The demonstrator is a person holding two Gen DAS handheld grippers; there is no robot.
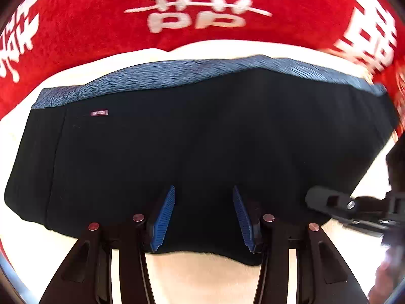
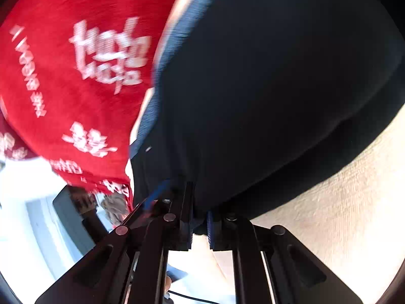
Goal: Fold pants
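Cream surface (image 1: 202, 266), black pants (image 1: 189, 139) under left hand-held gripper (image 1: 203, 215).

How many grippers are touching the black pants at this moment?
1. The right gripper is shut on the edge of the black pants, at their right end. The left gripper hangs open above the near edge; contact there is not visible.
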